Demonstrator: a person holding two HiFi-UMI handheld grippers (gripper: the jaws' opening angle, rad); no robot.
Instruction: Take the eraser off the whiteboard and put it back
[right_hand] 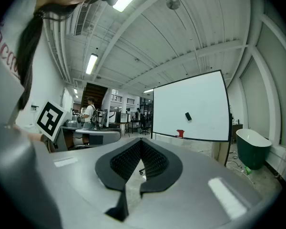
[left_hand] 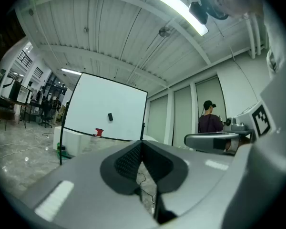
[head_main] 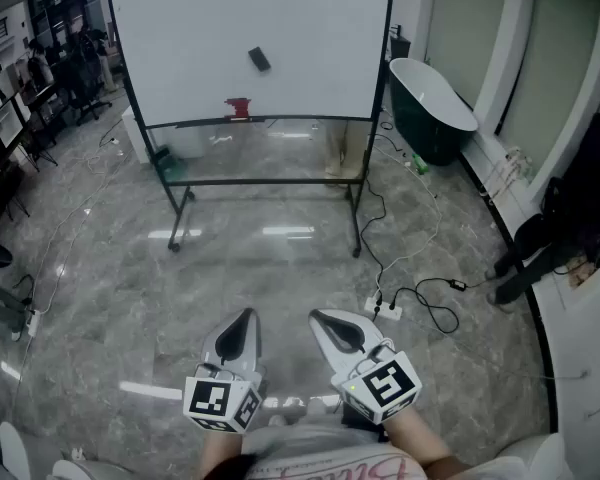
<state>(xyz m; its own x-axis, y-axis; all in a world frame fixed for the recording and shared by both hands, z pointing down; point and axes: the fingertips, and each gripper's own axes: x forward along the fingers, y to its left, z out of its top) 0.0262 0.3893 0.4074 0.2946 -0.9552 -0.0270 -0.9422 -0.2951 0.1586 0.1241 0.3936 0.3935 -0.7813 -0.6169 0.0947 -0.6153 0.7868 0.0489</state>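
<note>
A small black eraser (head_main: 259,59) sticks on the white whiteboard (head_main: 180,38) far ahead, and a red object (head_main: 238,107) sits on its lower rail. The eraser (left_hand: 110,117) and the eraser (right_hand: 188,116) show small in both gripper views. My left gripper (head_main: 243,318) and right gripper (head_main: 318,318) are held side by side close to my body, pointing level at the board from a few steps away. Both are shut with nothing between the pads, as the left gripper (left_hand: 142,144) and right gripper (right_hand: 141,141) show.
A dark green bathtub (head_main: 430,93) stands right of the board. Cables and a white power strip (head_main: 385,310) lie on the marble floor between me and the board. Dark bags (head_main: 580,188) sit at the right wall. Desks, chairs and people (right_hand: 89,112) fill the far left.
</note>
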